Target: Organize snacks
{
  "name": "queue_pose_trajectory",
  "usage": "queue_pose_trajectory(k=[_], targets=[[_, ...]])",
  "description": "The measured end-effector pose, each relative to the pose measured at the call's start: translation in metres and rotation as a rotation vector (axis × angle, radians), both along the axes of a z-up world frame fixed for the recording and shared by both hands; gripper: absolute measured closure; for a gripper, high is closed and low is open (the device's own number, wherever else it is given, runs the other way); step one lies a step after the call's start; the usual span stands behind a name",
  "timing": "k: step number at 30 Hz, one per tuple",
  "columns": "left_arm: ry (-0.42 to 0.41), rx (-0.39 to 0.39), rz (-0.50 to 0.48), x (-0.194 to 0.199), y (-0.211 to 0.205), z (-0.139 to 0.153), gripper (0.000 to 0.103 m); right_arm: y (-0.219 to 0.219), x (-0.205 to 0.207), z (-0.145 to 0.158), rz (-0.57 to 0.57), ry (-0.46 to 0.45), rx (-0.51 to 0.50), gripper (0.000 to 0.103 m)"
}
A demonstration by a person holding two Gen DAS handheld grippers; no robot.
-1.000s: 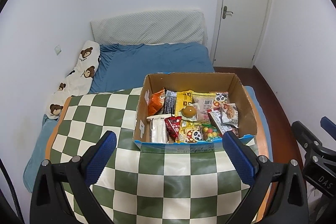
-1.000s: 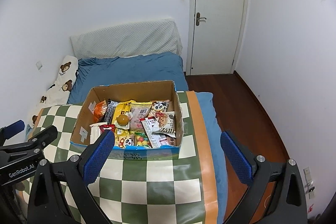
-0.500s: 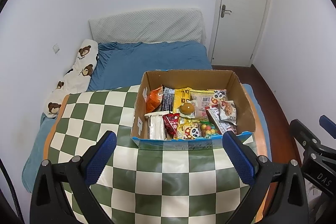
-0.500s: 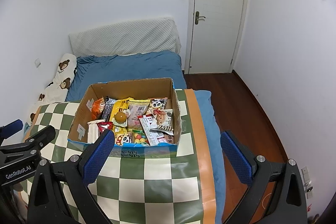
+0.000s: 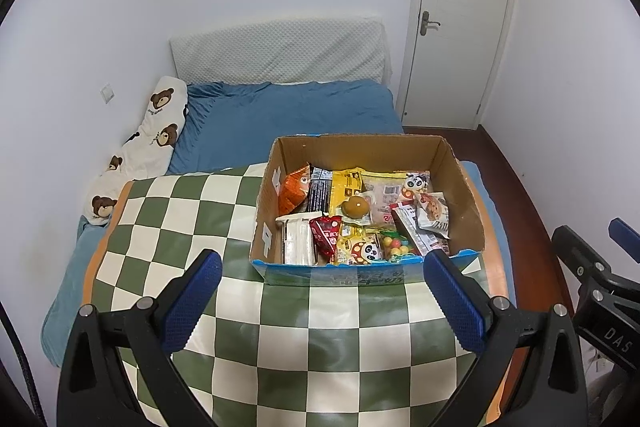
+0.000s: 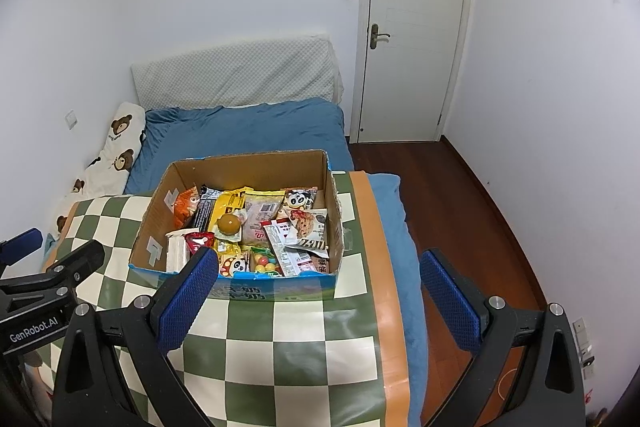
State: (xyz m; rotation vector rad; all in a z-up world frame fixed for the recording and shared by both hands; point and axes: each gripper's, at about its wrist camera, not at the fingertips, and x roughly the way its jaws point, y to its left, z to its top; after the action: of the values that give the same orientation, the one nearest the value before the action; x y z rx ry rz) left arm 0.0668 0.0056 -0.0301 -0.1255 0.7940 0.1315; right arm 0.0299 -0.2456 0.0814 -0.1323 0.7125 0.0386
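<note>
An open cardboard box point(image 5: 464, 187) point(image 6: 334, 207) full of several mixed snack packets stands on a green-and-white checkered cloth point(image 5: 180, 219) point(image 6: 288, 339). Inside lie an orange bag point(image 5: 294, 189), a round brown snack point(image 5: 355, 207) point(image 6: 229, 224), a red packet point(image 5: 326, 231) and a panda packet point(image 5: 362, 251). My left gripper point(image 5: 324, 299) is open and empty, held above the cloth in front of the box. My right gripper point(image 6: 318, 295) is open and empty, in front of the box's right half.
The cloth covers a table standing over a blue bed point(image 5: 288, 111). A bear-print pillow point(image 5: 156, 131) lies at the left, a white headboard pad point(image 5: 280, 51) behind. A white door point(image 6: 412, 39) and wood floor point(image 6: 460, 211) are on the right.
Both views have shifted a little; the box sits slightly higher and further left in the frames. Both grippers stay open and empty.
</note>
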Motion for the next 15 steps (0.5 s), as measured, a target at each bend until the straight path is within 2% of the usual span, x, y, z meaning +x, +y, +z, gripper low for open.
queue_pose_trajectory(k=[15], targets=[[-0.005, 0.002, 0.0, -0.0023, -0.0013, 0.0014, 0.0, -0.0039, -0.0032, 0.0089, 0.001, -0.021, -0.007, 0.001]])
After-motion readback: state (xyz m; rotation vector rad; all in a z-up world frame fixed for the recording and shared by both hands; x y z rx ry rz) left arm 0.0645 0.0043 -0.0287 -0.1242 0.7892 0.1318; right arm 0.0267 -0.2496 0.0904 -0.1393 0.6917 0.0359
